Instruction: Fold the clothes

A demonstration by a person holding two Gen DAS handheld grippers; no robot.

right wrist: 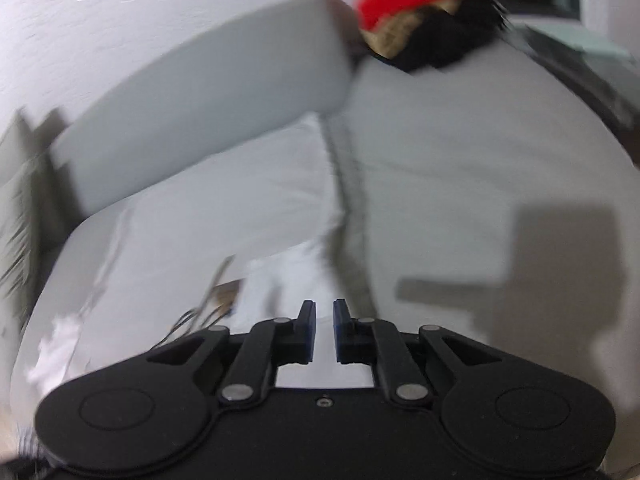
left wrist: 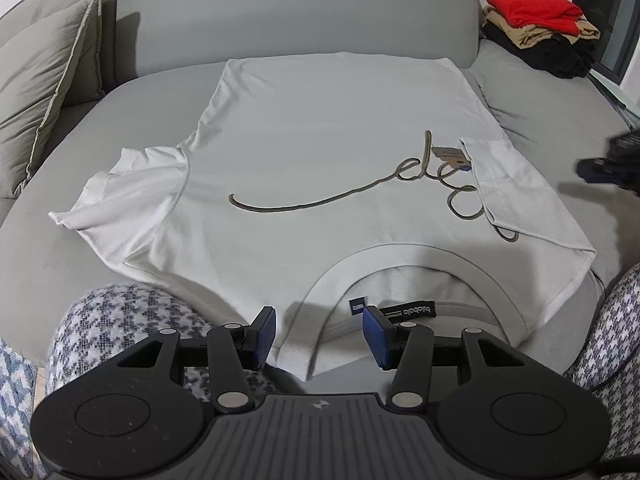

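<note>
A white T-shirt (left wrist: 320,140) with a looping script print lies flat on the grey sofa seat, its collar (left wrist: 400,256) nearest me. Its right sleeve (left wrist: 508,176) is folded in over the print, and its left sleeve (left wrist: 128,188) lies spread out. My left gripper (left wrist: 319,332) hovers open just above the collar with nothing pinched. The right gripper (right wrist: 324,320) shows a narrow gap between its pads and holds nothing; it hangs over the shirt's right edge (right wrist: 280,240). The left wrist view catches it as a dark blur (left wrist: 612,164) at the right.
A pile of folded clothes (left wrist: 540,28), red on top of tan and black, sits at the sofa's far right corner (right wrist: 424,8). Cushions (left wrist: 44,72) lean at the left. The backrest (left wrist: 296,16) runs behind the shirt. A person's knees in houndstooth trousers (left wrist: 128,320) flank my left gripper.
</note>
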